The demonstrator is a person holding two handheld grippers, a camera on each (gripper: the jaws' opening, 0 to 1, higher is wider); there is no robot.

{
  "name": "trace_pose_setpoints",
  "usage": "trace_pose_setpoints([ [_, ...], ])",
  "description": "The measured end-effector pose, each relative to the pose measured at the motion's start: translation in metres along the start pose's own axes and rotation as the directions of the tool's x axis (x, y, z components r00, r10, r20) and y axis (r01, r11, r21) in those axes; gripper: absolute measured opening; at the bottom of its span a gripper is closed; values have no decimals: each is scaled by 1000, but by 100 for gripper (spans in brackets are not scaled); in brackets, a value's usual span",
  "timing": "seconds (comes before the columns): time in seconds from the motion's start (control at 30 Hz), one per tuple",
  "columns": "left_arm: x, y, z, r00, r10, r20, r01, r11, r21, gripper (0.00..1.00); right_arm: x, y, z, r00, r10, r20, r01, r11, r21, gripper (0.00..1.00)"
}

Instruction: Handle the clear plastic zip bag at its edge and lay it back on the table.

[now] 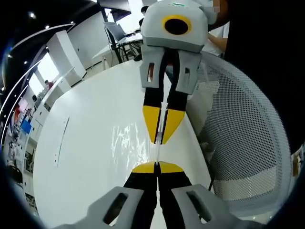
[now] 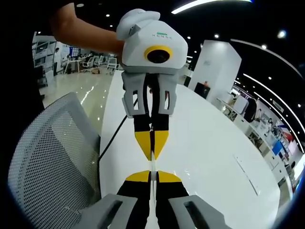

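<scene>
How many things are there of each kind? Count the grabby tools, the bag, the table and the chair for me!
Tools: 2, the left tool and the right tool, both shut on the bag's edge
Clear plastic zip bags: 1
White tables: 1
Mesh chairs: 1
Total: 5

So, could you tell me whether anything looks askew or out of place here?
Nothing looks damaged or spilled. The clear zip bag hangs stretched edge-on between the left gripper and right gripper, both shut on its edge above the white table. A mesh chair stands beside it.
</scene>
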State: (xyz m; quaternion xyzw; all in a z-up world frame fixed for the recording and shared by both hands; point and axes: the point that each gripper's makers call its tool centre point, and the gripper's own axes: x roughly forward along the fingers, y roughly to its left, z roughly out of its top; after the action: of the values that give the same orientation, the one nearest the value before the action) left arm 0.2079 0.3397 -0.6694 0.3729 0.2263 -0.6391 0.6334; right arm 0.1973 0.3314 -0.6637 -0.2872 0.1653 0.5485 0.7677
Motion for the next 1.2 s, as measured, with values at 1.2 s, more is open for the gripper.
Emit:
trace_pose_setpoints([
  [1.2,-7,3,-2,1000,14,6,-14,1000,-20,0,-6,-5,3,1000,-5,10,5,1000,5,0],
])
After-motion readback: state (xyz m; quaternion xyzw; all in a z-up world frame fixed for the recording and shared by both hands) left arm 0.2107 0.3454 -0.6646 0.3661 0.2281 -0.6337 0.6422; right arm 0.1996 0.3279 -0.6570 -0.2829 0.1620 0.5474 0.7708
